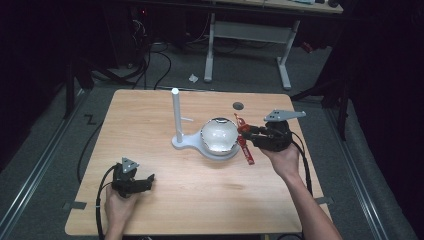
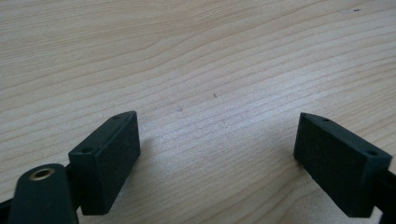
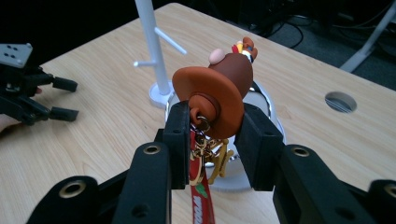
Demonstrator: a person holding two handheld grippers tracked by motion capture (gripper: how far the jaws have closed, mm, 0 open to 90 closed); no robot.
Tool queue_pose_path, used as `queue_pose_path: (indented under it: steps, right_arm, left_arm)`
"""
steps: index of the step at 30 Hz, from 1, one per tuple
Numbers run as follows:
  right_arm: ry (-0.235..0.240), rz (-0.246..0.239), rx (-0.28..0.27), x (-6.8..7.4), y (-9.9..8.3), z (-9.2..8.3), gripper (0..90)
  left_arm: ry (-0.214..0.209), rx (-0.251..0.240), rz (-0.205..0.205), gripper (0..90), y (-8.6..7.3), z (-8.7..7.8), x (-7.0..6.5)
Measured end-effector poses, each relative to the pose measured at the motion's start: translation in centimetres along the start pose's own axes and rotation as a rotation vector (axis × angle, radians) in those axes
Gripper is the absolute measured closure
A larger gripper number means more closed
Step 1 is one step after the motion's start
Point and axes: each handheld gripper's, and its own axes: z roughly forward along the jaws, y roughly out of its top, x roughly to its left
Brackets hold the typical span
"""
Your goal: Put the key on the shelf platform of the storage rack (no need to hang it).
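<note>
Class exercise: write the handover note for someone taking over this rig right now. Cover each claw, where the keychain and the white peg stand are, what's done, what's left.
Right claw: shut on the brown figure keychain, held above the table beside the bowl; its red strap dangles below.
Left claw: open, holding nothing, low over the bare table at the near-left.
White peg stand: upright mid-table, pegs bare, the bowl on its base.
Done: keychain picked up.
Left: probably hanging it on a peg, judging by the setup.
</note>
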Motion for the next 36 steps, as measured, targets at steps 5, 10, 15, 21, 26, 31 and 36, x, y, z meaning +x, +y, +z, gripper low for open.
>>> queue_pose_path:
  steps: [5,10,15,21,26,31,36]
  right_arm:
    - [0.010,-0.015,-0.006,0.3,1.4,0.9,66.8]
    - [0.027,-0.022,-0.007,0.5,2.5,2.3,66.8]
    - [0.037,-0.027,-0.007,0.8,3.2,3.4,66.8]
    - [0.021,-0.029,-0.004,0.6,4.0,4.7,66.7]
    - [-0.001,-0.030,0.001,0.3,4.4,5.6,66.7]
    - [-0.018,-0.021,0.003,-0.2,4.4,6.6,66.7]
    - [-0.016,-0.012,0.024,-0.7,3.9,7.7,66.7]
  left_arm:
    - [0.000,0.000,0.000,14.8,0.0,0.0,0.0]
    - [0.001,0.000,-0.001,14.9,0.0,0.0,0.0]
    - [0.000,0.001,0.001,14.9,0.0,0.0,0.0]
    - [0.001,0.001,-0.001,15.0,0.0,0.0,0.0]
    - [0.001,0.000,0.000,15.0,0.0,0.0,0.0]
    - [0.001,0.000,0.000,15.0,0.0,0.0,0.0]
    - [0.002,0.000,-0.001,15.2,0.0,0.0,0.0]
